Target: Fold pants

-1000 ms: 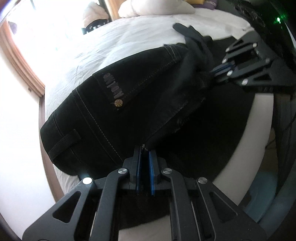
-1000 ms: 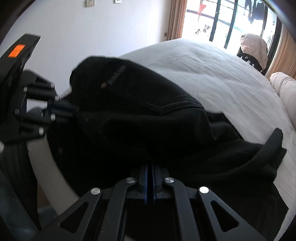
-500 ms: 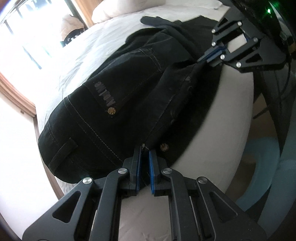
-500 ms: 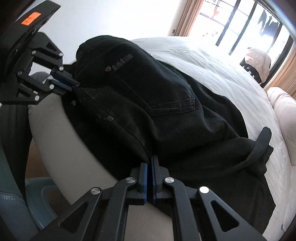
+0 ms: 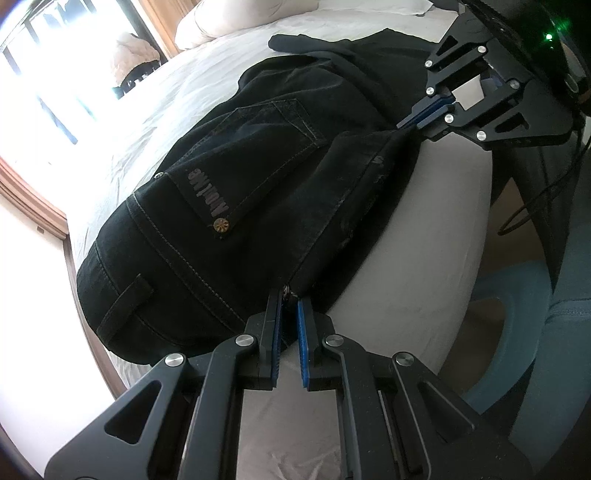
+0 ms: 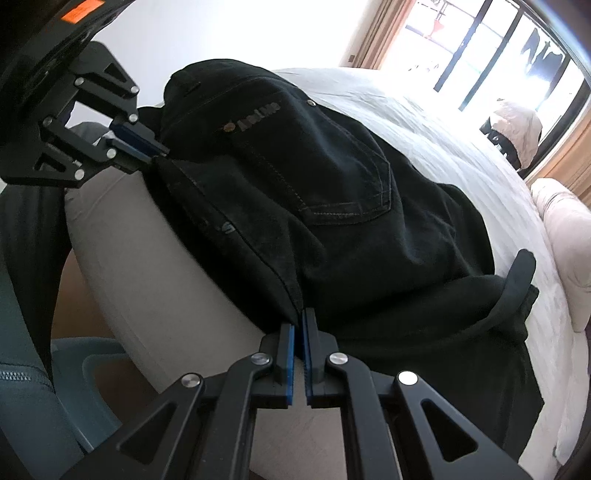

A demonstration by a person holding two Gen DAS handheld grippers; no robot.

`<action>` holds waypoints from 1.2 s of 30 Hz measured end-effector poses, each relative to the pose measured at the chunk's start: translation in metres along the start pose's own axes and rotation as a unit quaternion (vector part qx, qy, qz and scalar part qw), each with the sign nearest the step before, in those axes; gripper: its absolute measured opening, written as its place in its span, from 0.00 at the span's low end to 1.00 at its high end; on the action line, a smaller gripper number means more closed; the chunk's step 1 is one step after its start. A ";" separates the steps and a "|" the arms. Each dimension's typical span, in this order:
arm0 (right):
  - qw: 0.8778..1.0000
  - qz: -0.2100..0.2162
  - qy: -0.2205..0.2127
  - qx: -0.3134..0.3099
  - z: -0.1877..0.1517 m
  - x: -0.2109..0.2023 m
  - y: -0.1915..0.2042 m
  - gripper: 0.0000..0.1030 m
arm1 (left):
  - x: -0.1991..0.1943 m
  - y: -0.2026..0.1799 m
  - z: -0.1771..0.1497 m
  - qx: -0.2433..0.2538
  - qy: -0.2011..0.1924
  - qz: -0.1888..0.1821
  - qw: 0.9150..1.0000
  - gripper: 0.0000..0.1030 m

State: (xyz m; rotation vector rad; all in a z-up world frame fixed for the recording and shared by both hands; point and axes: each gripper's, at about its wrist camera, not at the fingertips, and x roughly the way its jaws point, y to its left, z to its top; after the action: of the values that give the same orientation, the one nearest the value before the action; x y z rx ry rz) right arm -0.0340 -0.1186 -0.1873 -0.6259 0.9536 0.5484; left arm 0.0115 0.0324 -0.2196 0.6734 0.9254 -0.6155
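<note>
Pants [image 5: 229, 206] on bed [image 5: 424, 236], edge gripped by left claw [image 5: 289, 299] and right claw [image 6: 300, 317].

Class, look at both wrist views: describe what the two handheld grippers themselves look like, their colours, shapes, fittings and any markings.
Both the left gripper and the right gripper are matte black frames with triangular cut-outs and round silver screw heads. Their flat fingers carry blue ribbed pads. Seen from the other view, the left body bears an orange label, the right a green light and thin black cables.
</note>
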 end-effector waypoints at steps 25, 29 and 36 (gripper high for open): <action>0.998 0.008 -0.009 0.067 -0.019 0.017 -0.010 0.16 | -0.021 0.024 0.002 -0.037 0.026 -0.035 0.998 0.12; 0.998 -0.001 -0.006 0.062 -0.018 0.017 -0.009 0.16 | -0.050 0.047 0.021 -0.095 -0.019 -0.038 0.995 0.12; 0.996 -0.008 -0.014 0.090 -0.011 0.001 -0.010 0.55 | -0.006 0.066 0.100 -0.154 -0.064 -0.028 0.986 0.12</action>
State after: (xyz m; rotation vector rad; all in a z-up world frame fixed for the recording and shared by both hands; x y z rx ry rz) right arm -0.0331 -0.1336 -0.1902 -0.4628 0.9583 0.4497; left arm 0.1071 0.0009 -0.1541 0.3281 0.8985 -0.5437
